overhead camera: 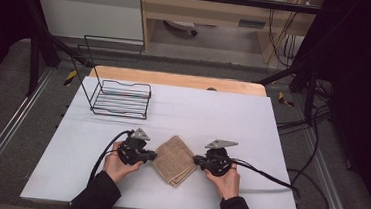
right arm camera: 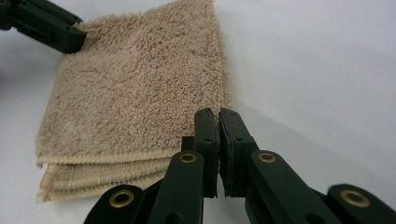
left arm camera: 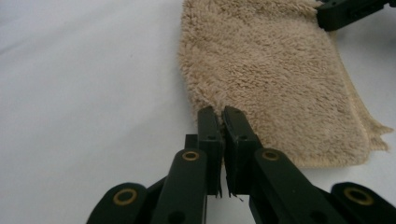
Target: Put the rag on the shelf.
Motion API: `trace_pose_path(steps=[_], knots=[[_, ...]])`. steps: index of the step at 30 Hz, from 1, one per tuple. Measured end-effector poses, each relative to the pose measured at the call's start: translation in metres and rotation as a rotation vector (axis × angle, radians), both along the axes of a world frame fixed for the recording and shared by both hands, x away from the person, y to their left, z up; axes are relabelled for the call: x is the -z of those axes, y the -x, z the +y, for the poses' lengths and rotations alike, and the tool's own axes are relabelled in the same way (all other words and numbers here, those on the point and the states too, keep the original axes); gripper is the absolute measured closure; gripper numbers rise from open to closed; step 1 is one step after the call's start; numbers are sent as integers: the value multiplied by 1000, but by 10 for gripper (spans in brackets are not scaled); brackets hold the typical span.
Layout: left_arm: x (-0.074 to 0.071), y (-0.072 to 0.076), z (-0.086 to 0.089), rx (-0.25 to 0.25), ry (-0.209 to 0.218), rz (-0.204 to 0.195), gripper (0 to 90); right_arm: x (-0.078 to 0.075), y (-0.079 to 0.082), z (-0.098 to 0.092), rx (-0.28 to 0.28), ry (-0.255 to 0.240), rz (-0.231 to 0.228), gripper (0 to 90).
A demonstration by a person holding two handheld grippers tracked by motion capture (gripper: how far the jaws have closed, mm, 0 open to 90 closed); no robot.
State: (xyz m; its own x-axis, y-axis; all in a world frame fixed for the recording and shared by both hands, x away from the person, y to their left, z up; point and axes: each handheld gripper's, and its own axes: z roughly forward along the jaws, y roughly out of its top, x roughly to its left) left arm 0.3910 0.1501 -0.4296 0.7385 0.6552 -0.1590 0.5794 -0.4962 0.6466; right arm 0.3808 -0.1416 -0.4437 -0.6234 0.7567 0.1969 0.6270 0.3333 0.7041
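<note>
We found a folded beige terry-cloth towel [overhead camera: 174, 160] lying on the white table [overhead camera: 212, 116], near its front edge and turned so that its corners pointed left, right, forward and back like a diamond. The left gripper [overhead camera: 153, 156], black with a grey three-cornered plate on top, was held in the person's left hand [overhead camera: 118, 163] at the towel's left corner; in the left gripper view its jaws stood pressed together with the fuzzy edge of the towel [left arm camera: 261, 79] pinched between the tips [left arm camera: 223, 114]. The right gripper [overhead camera: 196, 160], in the person's right hand [overhead camera: 225, 180], met the opposite corner, and in the right gripper view its jaws were likewise clamped at the towel's edge [right arm camera: 135, 98], where several stacked layers with a stitched hem showed along the near side. Both grippers [right arm camera: 218, 115] lay low, close to the tabletop, pointing toward each other across the cloth. A black wire basket [overhead camera: 122, 98] stood well apart from the towel, toward the far left of the table.
</note>
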Motion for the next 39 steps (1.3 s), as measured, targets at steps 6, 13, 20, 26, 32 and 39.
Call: trace_pose_path(steps=[6, 13, 20, 26, 32, 39], knots=[[-5, 16, 11, -56, 1, -9, 860, -2, -9, 17, -33, 22, -29, 870], [-4, 30, 25, -114, 27, -7, 859, -2, -21, 38, -83, 41, -64, 870], [-5, 42, 41, -158, 29, -12, 858, -4, -31, 60, -124, 25, -81, 870], [-4, 49, 59, -206, 36, -13, 854, -4, -39, 82, -175, 25, -90, 871], [3, 54, 63, -214, 33, -13, 843, 3, -45, 96, -202, 12, -100, 861], [2, 53, 67, -191, 27, -38, 734, 3, -45, 95, -194, -10, -129, 775]])
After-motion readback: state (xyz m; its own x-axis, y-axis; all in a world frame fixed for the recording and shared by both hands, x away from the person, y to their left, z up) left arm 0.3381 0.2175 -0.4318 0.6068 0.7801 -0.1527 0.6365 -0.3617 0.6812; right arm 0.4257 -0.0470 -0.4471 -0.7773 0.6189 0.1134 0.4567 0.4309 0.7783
